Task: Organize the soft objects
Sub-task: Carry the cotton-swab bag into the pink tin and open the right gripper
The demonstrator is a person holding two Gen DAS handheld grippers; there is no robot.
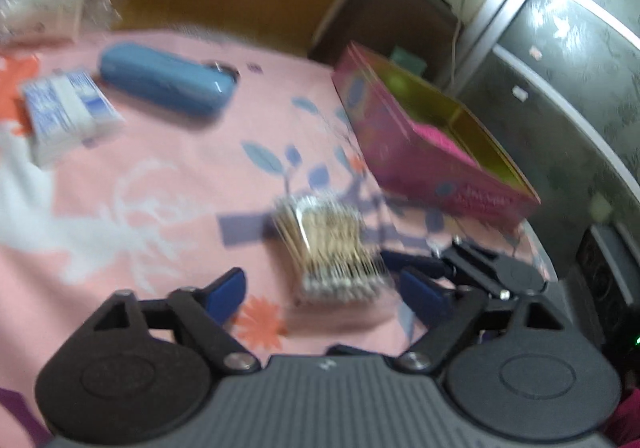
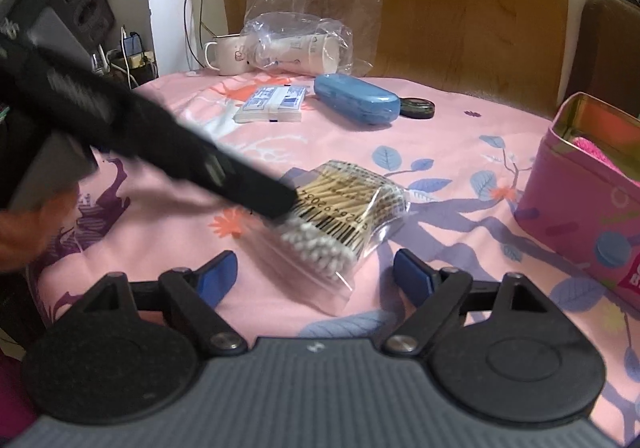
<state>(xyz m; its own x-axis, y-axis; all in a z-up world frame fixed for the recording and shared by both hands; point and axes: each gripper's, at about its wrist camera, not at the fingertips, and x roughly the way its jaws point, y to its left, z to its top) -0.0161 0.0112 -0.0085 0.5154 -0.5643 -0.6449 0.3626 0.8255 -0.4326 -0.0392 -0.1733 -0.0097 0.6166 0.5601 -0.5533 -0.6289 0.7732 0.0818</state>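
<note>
**While both claws stand apart, the swab bag lies on the pink cloth**

Where the pink floral cloth (image 2: 460, 119) covers the surface, a clear bag of cotton swabs (image 2: 344, 215) lies flat. The left claw (image 1: 320, 284) and the right claw (image 2: 316, 274) each gape wide, gripping nothing. A pink tin (image 2: 588, 191) stands open to the bag's right; a blue case (image 2: 356, 97) lies beyond.

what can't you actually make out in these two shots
- Left wrist view: motion blur smears the cotton swab bag and the print on the tissue pack.
- Right wrist view: the left gripper crosses the bag's left end, so contact there is unclear.
- Pink tin: cut off by the right edge; only something pink shows inside.
- Plastic bag: its contents are unreadable through the crinkled film.
</note>
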